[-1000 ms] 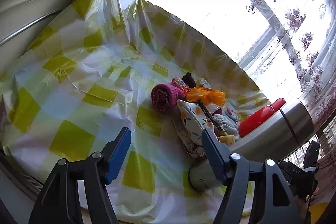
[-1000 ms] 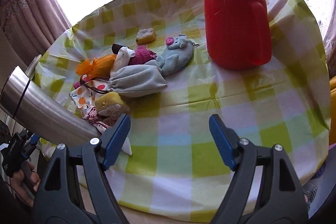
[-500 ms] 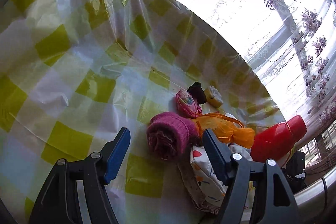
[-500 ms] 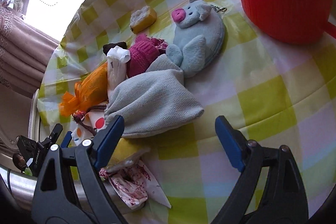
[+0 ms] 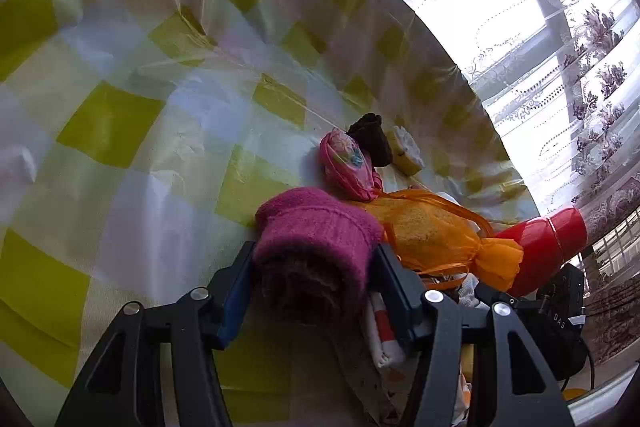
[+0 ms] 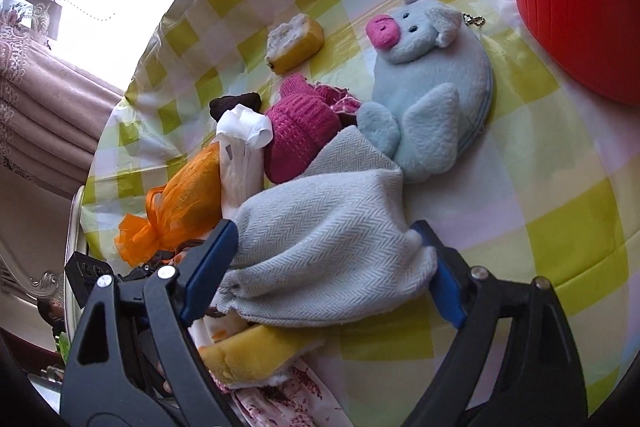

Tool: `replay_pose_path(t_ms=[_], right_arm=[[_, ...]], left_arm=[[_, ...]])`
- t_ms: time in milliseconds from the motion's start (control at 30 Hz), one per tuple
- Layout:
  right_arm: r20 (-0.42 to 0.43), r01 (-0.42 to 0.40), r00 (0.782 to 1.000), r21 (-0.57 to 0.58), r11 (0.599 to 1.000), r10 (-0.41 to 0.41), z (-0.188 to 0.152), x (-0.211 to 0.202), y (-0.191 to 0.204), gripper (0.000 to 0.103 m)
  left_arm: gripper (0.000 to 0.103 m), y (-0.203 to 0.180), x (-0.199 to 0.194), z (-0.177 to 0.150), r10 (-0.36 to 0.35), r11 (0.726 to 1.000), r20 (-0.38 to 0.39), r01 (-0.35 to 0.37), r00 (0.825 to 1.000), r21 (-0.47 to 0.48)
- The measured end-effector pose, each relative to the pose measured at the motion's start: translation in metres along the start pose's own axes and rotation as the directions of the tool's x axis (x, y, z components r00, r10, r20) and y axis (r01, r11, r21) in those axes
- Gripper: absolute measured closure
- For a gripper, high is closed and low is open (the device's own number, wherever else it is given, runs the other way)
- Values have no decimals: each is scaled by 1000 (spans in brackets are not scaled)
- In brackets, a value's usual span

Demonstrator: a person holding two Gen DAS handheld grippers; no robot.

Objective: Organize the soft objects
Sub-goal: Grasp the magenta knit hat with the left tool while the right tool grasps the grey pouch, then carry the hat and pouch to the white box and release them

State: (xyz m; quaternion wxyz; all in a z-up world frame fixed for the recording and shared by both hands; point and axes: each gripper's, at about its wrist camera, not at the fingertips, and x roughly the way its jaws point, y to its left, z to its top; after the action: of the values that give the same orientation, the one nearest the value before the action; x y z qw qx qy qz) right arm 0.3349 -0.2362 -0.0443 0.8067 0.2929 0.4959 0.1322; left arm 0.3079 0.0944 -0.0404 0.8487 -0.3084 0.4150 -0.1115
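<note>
A pile of soft things lies on the yellow-checked tablecloth [image 5: 120, 115]. In the left wrist view my left gripper [image 5: 314, 259] has a rolled magenta knitted piece [image 5: 316, 227] between its blue pads; the jaws are closing and both pads touch its sides. In the right wrist view my right gripper [image 6: 325, 239] straddles a grey herringbone cloth pouch [image 6: 328, 203]; its jaws are closing too, and the pads press the pouch's edges. The magenta roll [image 6: 300, 131] also shows behind the pouch.
An orange mesh bag [image 5: 432, 231], a pink patterned bundle [image 5: 346, 163], a dark brown piece [image 5: 370, 139] and a yellow sponge [image 6: 296, 43] lie close by. A blue plush pig [image 6: 432, 99] rests beside the pouch. The red flask [image 6: 580, 7] stands at the right.
Both grippers have sunk toward the pile and narrowed. The left now has the magenta roll between its pads; the right has come down over the grey pouch.
</note>
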Motion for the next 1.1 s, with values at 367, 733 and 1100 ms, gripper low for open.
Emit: replay_pose_path(t_ms=[367,733,1100], right_arm=[[110,20,994,-17,1000,-18,-9,-28,-10,61],[165,41,985,7,999,-41,-57,-88,-45,64],[223,50,973,60,997,-62,-104,-154,-87,66]], left_arm=[[70,11,-40,-29,33,997,89,-27,996,-68],[70,32,-107,-85,66,983,200,-29,978,-181],[70,-6,-150,-135,43,991,221,-14,974,-131]])
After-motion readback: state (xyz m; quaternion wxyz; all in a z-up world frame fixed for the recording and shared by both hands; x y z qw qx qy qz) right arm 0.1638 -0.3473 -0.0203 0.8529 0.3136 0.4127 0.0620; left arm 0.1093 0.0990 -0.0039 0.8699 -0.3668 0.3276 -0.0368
